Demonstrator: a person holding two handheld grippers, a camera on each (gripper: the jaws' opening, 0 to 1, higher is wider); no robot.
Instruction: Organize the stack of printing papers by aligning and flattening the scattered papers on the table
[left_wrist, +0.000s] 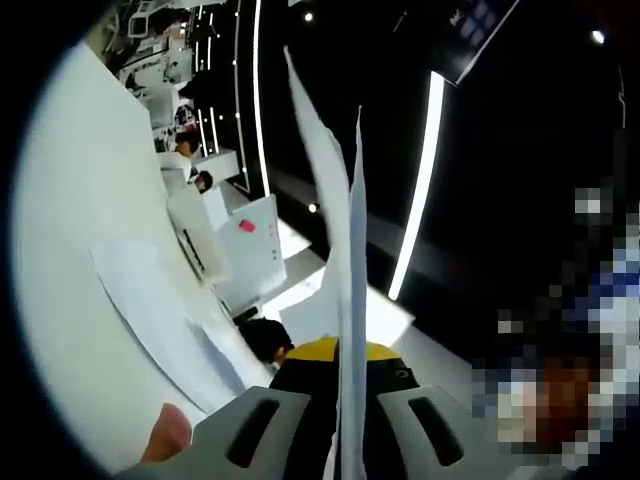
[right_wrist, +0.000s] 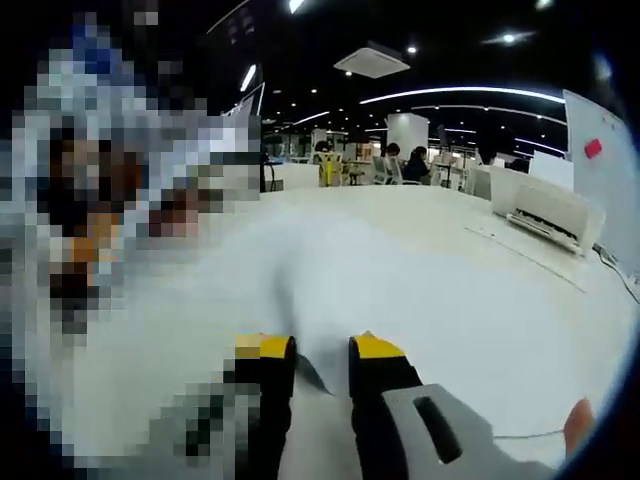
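Left gripper view: the view is rolled, with the white desk (left_wrist: 80, 300) running up the left side. The left tongs (left_wrist: 345, 400), yellow-tipped with grey bodies, are clamped on thin white printing sheets (left_wrist: 345, 250) that stand edge-on up the centre of the frame. Another flat white paper sheet (left_wrist: 150, 300) lies on the desk at centre left. A fingertip (left_wrist: 165, 435) shows at lower left.

Right gripper view: the right tongs (right_wrist: 320, 365), at bottom centre, stand slightly parted around the edge of the white sheets, which spread blurred across the middle. A white printer (right_wrist: 545, 212) sits at right.
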